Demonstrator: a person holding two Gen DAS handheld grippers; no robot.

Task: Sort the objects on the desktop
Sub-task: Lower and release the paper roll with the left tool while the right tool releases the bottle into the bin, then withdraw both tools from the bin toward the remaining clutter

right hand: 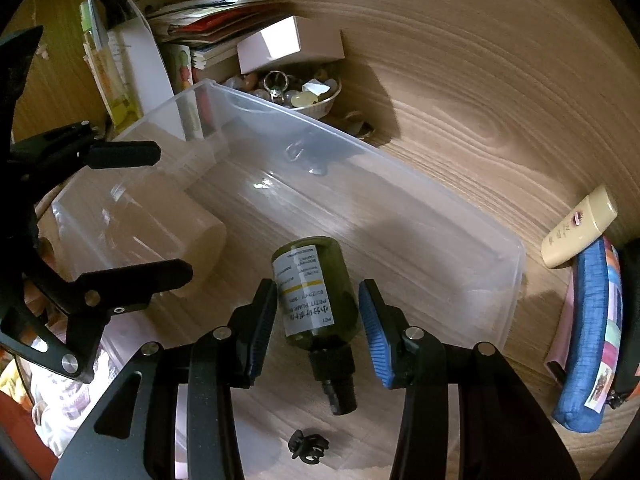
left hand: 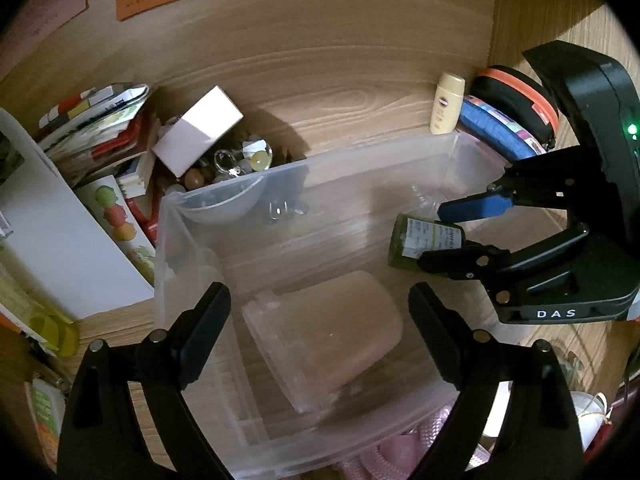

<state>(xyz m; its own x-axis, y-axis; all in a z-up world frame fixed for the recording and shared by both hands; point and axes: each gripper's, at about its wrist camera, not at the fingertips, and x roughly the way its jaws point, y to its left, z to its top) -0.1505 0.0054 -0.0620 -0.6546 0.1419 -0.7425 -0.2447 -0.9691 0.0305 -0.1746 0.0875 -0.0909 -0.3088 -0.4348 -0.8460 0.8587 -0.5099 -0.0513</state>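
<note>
A clear plastic bin (left hand: 304, 168) (right hand: 516, 272) sits on the wooden desk. A frosted tan jar (left hand: 328, 340) (right hand: 176, 236) lies on its side inside it. My left gripper (left hand: 320, 320) is open above the jar, fingers on either side, not touching. A dark green pump bottle (right hand: 316, 292) (left hand: 424, 240) lies between my right gripper's (right hand: 318, 320) (left hand: 440, 236) blue-padded fingers at the bin's right end. The jaws stand apart with gaps on both sides of the bottle, so the gripper is open.
A dish of beads and trinkets (right hand: 296, 94) with a pale box (right hand: 288, 44) on it stands behind the bin. Books and papers (left hand: 92, 128) lie left. A cream tube (right hand: 580, 228), a blue pouch (right hand: 592, 336) and a small black hair clip (right hand: 308, 446) lie right.
</note>
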